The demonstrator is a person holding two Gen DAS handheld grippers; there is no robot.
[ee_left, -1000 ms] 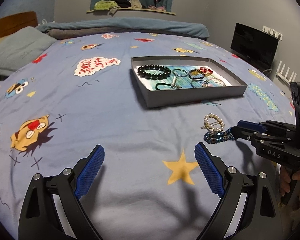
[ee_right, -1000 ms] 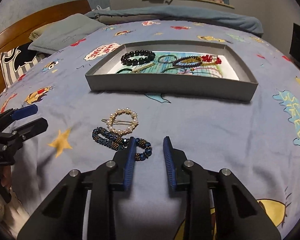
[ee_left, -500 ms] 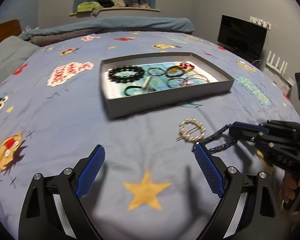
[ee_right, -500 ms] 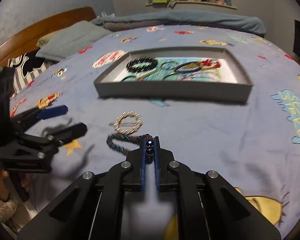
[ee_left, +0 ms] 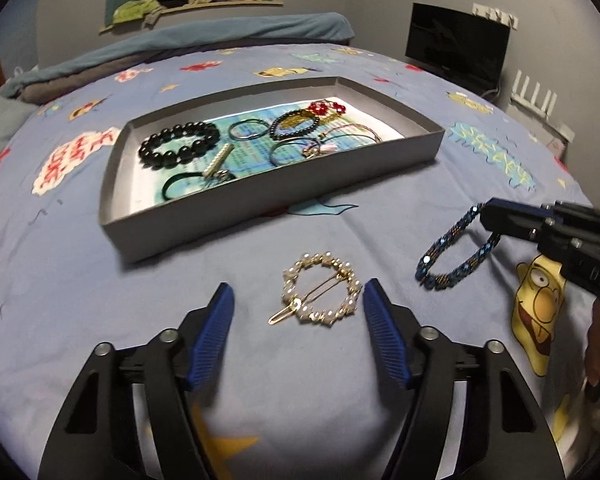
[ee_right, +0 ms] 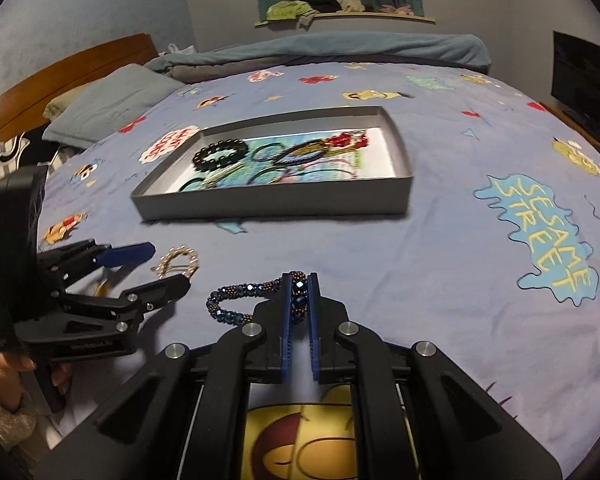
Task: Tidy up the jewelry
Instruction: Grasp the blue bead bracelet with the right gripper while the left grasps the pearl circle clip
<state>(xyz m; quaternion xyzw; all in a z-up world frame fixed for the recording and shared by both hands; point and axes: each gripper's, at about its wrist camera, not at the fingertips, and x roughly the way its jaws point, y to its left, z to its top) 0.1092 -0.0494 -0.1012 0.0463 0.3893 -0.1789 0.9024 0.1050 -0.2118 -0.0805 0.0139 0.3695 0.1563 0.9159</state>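
Observation:
A grey tray (ee_left: 284, 196) on the bed holds a black bead bracelet (ee_left: 179, 146), hair ties and other bracelets; it also shows in the right wrist view (ee_right: 272, 202). A round pearl hair clip (ee_left: 320, 289) lies flat on the blue sheet between the open fingers of my left gripper (ee_left: 298, 312). My right gripper (ee_right: 300, 292) is shut on a blue beaded bracelet (ee_right: 236, 300), which hangs above the sheet. In the left wrist view the bracelet (ee_left: 452, 258) dangles from the right gripper (ee_left: 485, 216) to the right of the clip.
The bed has a cartoon-print blue sheet (ee_right: 460, 240). A pillow (ee_right: 112, 104) and wooden headboard (ee_right: 60, 72) are at the left. A folded blanket (ee_right: 332, 50) lies at the far end. A dark monitor (ee_left: 456, 46) stands beside the bed.
My right gripper shut on the blue beaded bracelet and lifted it off the sheet. My left gripper moved forward and right, so the pearl clip now lies between its fingers.

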